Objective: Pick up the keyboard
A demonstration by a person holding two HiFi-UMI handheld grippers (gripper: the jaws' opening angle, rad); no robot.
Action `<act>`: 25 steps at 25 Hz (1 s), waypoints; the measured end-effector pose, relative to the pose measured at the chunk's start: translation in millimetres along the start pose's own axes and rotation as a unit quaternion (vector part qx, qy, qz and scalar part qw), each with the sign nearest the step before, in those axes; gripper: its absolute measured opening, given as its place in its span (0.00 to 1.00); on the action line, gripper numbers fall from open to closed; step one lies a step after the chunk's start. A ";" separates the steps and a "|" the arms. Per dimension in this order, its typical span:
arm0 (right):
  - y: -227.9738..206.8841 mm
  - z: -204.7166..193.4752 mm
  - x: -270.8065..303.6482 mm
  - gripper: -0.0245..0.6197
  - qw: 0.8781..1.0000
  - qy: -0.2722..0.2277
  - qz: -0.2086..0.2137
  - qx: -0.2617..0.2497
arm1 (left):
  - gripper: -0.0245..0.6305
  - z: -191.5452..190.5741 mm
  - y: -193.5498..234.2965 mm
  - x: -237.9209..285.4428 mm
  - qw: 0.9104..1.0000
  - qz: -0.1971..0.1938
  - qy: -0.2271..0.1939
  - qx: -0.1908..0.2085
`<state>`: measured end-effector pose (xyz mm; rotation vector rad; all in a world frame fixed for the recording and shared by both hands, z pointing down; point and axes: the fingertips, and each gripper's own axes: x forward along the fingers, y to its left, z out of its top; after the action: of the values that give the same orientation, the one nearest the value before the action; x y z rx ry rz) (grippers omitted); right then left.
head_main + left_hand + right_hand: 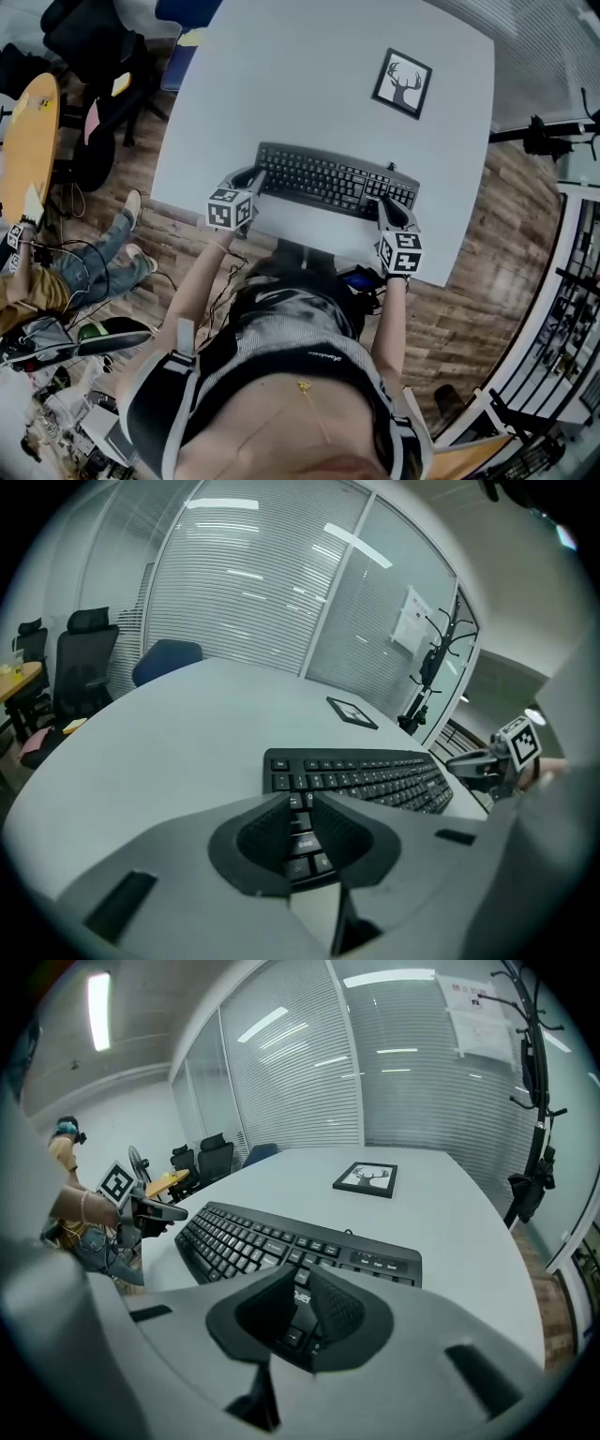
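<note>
Here, the flat black computer keyboard point(333, 181) is lying on the white rounded tabletop point(281, 84), near its front edge. The left gripper point(253, 179) is hanging at its left end and the right gripper point(385, 205) at its right end. Both are holding their jaws narrowly apart, gripping nothing.

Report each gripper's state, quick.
Left gripper: jaws barely apart, holding nothing, over the keyboard.
Right gripper: jaws barely apart, holding nothing, over the keyboard.
</note>
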<state>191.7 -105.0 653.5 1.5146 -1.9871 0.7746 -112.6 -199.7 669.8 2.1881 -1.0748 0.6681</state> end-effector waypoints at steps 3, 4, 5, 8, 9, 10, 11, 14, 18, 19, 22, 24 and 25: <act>-9.8 -4.0 -1.0 0.12 1.000 -0.008 0.003 0.010 | 0.11 -1.6 8.7 -0.4 1.000 0.002 -0.001 -0.010; -13.0 -4.9 -1.0 0.12 1.000 -0.010 0.004 0.015 | 0.11 -1.7 11.3 -0.2 1.000 0.003 -0.002 -0.013; -16.4 -5.8 -0.9 0.13 1.000 -0.013 0.005 0.020 | 0.11 -2.6 13.5 0.6 1.000 0.001 0.000 -0.016; -26.8 -7.9 -0.5 0.14 0.999 -0.019 0.007 0.033 | 0.12 -5.8 19.2 3.3 1.000 -0.006 0.008 -0.025; -30.1 -8.5 -0.6 0.15 0.999 -0.021 0.007 0.036 | 0.13 -5.7 20.8 3.6 1.000 -0.007 0.009 -0.028; -33.3 -8.8 -1.1 0.16 0.999 -0.023 0.008 0.038 | 0.14 -5.7 21.7 4.1 0.999 -0.009 0.010 -0.032; -36.3 -8.4 -2.0 0.16 0.999 -0.028 0.010 0.042 | 0.15 -5.6 22.2 4.6 0.999 -0.012 0.010 -0.034; -45.1 -6.1 -5.6 0.18 0.997 -0.047 0.012 0.068 | 0.18 -13.2 22.1 8.5 0.999 -0.029 0.019 -0.030; -57.8 -11.8 -7.6 0.22 0.994 -0.053 0.021 0.093 | 0.20 -13.2 25.2 5.8 0.999 -0.036 0.025 -0.015; -61.5 -14.7 -7.1 0.24 0.994 -0.050 0.022 0.095 | 0.22 -12.2 26.0 5.2 0.999 -0.037 0.027 -0.012; -73.6 -21.2 -7.0 0.24 0.994 -0.048 0.023 0.096 | 0.25 -11.3 25.2 6.9 0.998 -0.044 0.041 0.002; -80.4 -23.2 -8.4 0.25 0.994 -0.051 0.022 0.098 | 0.26 -13.2 22.9 10.0 0.997 -0.052 0.049 0.007; -83.0 -23.7 -8.4 0.25 0.993 -0.053 0.022 0.100 | 0.27 -13.6 22.6 11.3 0.997 -0.056 0.051 0.008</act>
<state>275.6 -100.0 674.9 1.6608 -2.0775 0.9548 -127.3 -207.1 693.3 2.1849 -0.8919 0.7310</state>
